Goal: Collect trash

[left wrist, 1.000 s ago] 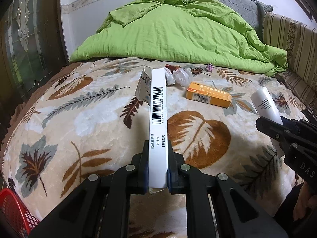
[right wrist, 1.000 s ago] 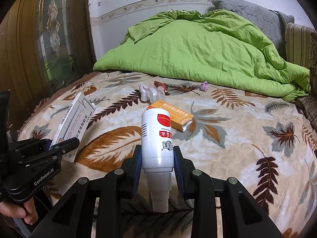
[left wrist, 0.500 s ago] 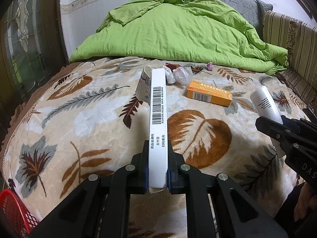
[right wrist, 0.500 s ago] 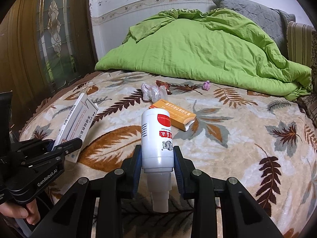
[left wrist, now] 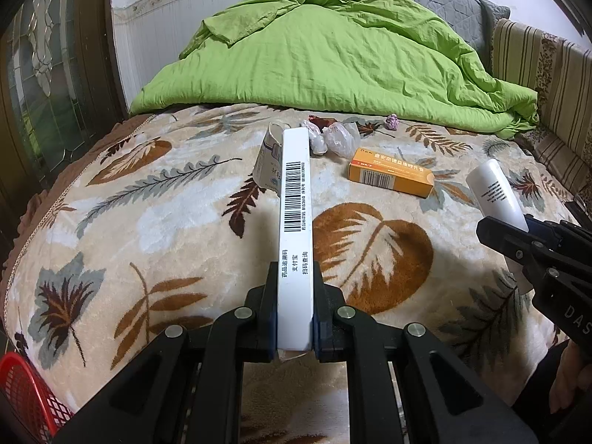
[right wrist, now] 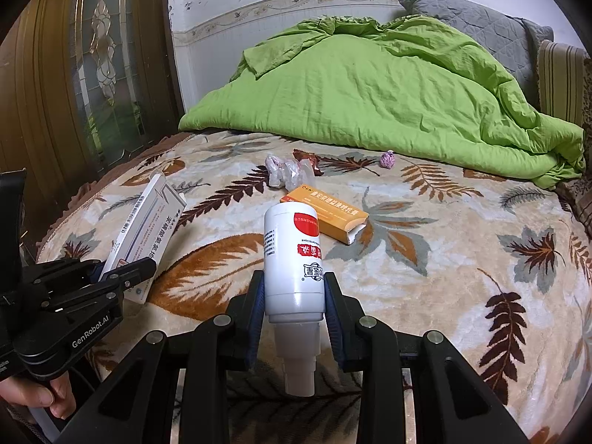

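My left gripper (left wrist: 295,307) is shut on a long white medicine box (left wrist: 295,214) with a barcode, held above the bed's near edge; the same box (right wrist: 146,222) shows at the left of the right wrist view. My right gripper (right wrist: 294,298) is shut on a white bottle (right wrist: 292,255) with a red label, cap toward the camera; this bottle (left wrist: 494,194) also shows at the right of the left wrist view. On the leaf-patterned blanket (right wrist: 444,251) lie an orange box (right wrist: 325,212), crumpled clear wrappers (right wrist: 285,174), a brown wrapper (right wrist: 309,157) and a small purple wad (right wrist: 387,159).
A green duvet (left wrist: 333,59) is heaped at the back of the bed. A red mesh basket (left wrist: 26,396) sits low at the left beside the bed. A striped cushion (left wrist: 536,59) stands at the right, a glass-panelled door (right wrist: 103,63) at the left.
Both grippers have drawn back slightly from the bed with their loads; the bedding sits a little farther off. The grips are unchanged.
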Motion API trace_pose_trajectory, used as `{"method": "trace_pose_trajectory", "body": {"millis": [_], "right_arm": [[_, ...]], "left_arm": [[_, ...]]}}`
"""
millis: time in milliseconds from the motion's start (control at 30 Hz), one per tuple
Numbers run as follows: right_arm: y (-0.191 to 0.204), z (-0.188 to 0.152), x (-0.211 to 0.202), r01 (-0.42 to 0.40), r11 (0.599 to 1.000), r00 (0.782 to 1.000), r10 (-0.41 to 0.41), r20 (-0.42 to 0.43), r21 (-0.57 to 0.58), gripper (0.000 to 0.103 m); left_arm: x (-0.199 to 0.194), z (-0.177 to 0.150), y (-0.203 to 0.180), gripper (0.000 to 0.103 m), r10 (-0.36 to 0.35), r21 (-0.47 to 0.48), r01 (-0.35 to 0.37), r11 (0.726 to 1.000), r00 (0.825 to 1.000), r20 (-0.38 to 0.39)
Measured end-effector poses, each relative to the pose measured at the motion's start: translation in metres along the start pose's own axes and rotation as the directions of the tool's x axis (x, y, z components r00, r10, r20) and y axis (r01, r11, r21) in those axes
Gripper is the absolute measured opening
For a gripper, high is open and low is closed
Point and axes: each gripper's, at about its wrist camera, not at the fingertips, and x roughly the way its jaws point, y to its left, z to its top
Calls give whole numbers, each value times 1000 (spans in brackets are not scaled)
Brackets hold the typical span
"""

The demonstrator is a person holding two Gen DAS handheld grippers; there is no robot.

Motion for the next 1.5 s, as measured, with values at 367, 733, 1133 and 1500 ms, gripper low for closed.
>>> {"method": "trace_pose_trajectory", "body": {"millis": [367,733,1133,1500], "right_arm": [[-1,1,-2,2,1000,1000,-2,11,7,33],[-7,-1,-16,-18,999,1000,17,17,50,33],[1,-4,-30,-38,998,999,37,24,44,33],[37,17,-42,-143,990,990,143,16,15,33]], "left_arm": [[-1,0,0,13,2,1,-2,1000,1000,2],[-4,-3,0,13,-4,2,4,1000,1000,-1],[-18,-8,-1,13,1,4,-2,1000,1000,10],[-100,4,32,13,-83,-108,92,990,993,82]]}}
